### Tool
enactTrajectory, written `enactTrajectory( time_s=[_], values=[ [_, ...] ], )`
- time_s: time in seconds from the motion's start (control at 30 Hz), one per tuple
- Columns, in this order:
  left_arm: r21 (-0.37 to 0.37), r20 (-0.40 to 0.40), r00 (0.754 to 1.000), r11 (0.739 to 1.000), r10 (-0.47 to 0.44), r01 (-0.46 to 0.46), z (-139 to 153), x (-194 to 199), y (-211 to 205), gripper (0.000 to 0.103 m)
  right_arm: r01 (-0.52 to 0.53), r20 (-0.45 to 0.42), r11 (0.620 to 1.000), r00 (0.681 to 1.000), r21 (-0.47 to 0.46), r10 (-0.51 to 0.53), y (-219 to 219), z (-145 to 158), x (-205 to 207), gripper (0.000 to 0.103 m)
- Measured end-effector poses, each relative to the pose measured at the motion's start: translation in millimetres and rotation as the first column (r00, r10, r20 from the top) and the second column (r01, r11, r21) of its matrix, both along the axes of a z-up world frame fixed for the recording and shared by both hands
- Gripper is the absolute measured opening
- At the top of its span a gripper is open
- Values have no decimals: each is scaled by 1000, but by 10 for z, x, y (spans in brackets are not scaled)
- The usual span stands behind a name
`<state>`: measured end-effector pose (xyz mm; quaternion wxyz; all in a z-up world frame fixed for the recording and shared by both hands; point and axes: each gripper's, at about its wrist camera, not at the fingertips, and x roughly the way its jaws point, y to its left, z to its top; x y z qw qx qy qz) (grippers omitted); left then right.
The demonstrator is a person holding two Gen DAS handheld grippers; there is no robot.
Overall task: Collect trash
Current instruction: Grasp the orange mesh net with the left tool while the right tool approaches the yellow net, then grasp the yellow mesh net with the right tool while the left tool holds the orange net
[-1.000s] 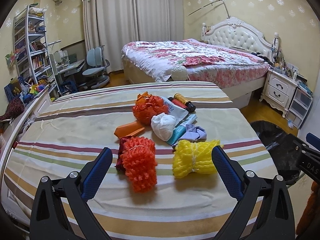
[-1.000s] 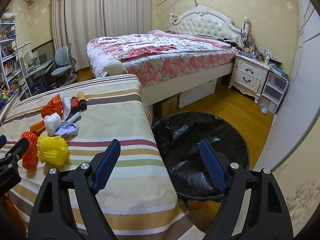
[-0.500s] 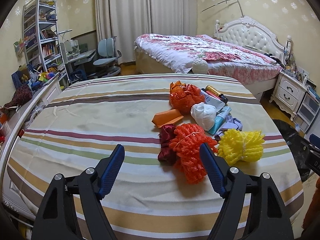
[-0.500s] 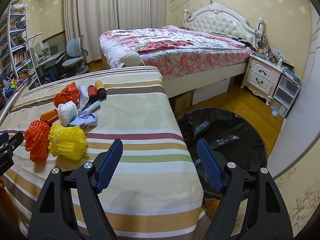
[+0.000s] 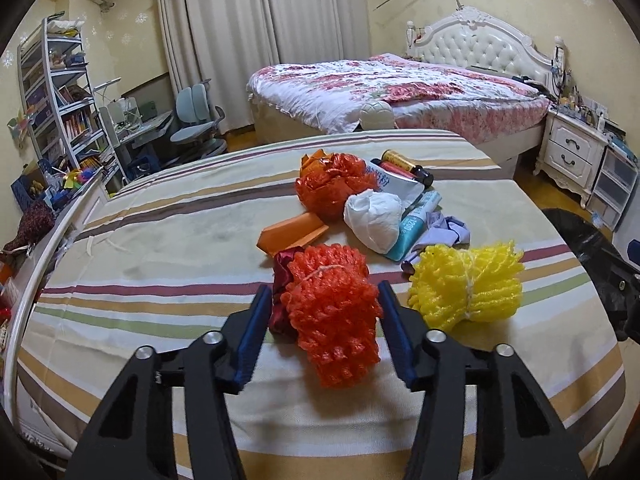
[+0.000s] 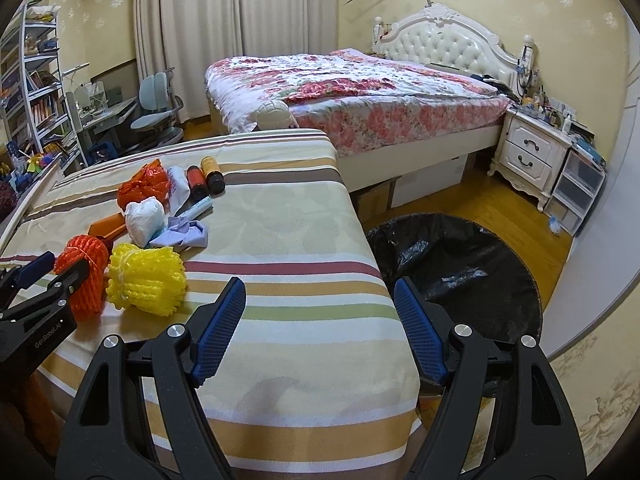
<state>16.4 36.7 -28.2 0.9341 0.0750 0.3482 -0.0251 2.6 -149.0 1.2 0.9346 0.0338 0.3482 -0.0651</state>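
An orange foam net bundle (image 5: 332, 312) lies on the striped table (image 5: 160, 248), next to a yellow foam net bundle (image 5: 466, 286). My left gripper (image 5: 324, 300) is open with its jaws on either side of the orange bundle; its blue pads stand just beside it, and I cannot tell if they touch. Behind lie a white wad (image 5: 374, 220), an orange plastic bag (image 5: 332, 184), an orange card (image 5: 292, 234), a teal tube and bottles. My right gripper (image 6: 320, 292) is open and empty above the table's right edge. The black-lined trash bin (image 6: 452, 268) stands on the floor to its right.
A floral bed (image 6: 360, 92) stands behind the table. A white nightstand (image 6: 532, 152) and plastic drawers (image 6: 576, 188) are at the right wall. Shelves (image 5: 52, 92), a desk and a chair (image 5: 196, 120) are at the left.
My left gripper moved forward and narrowed its jaws around the orange foam net. My right gripper swung left from the bin toward the table's edge.
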Motion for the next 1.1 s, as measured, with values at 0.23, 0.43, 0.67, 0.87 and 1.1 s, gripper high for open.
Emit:
enactTrajectory(
  time_s=[0.23,0.43,0.67,0.87,1.1],
  values=[
    [-41,50,999,999,-8,10,143,-151,100,34,-40,-12,999,999,15,41,89,15,-9,75],
    [-61,79,997,998,5,0,275,-241,273,34,-104,-8,994,994,41,105,287,86,10,75],
    [-55,88,993,996,74,-69,278,-251,552,34,-204,4,977,979,64,204,688,157,96,85],
    [-55,95,987,991,126,-121,253,-239,770,34,-241,-59,970,969,18,242,989,-12,250,86],
    [-73,82,987,989,137,-132,178,-257,857,34,-256,-110,966,960,35,258,1039,-155,320,63]
  ],
)
